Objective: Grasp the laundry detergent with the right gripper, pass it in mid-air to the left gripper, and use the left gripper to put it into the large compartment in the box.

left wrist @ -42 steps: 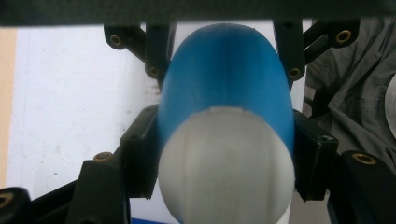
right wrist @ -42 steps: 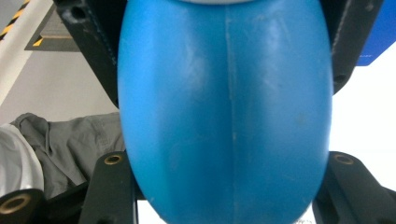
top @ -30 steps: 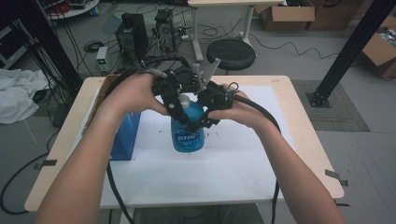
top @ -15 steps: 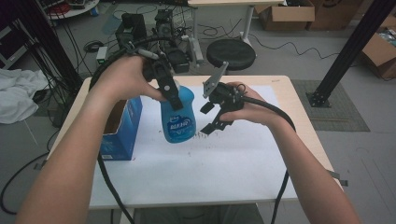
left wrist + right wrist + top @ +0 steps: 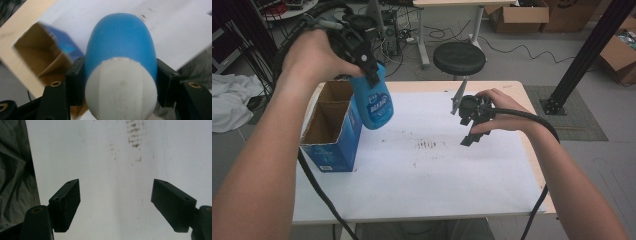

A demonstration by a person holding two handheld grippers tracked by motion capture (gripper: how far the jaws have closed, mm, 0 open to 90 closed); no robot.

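Note:
A blue bottle (image 5: 375, 105) with a white cap (image 5: 121, 90) hangs tilted in the air, its base over the right edge of an open blue cardboard box (image 5: 333, 147). My left gripper (image 5: 371, 74) is shut on the bottle just below the cap, one pad on each side (image 5: 120, 75). The box's brown inside (image 5: 37, 50) shows beneath. My right gripper (image 5: 469, 131) hovers low over the white sheet (image 5: 437, 170) at the right, apart from the bottle. Its jaws have just opened wide and eased in slightly, and nothing is between them (image 5: 116, 195).
The box stands at the table's left edge, its flaps open. Dark smudges (image 5: 427, 145) mark the sheet's middle. A black stool (image 5: 459, 57) stands behind the table. Cables trail from both grippers over the front edge.
The right gripper let go of the bottle and drew off to the right. The left hand lifted the bottle up and left, to the box.

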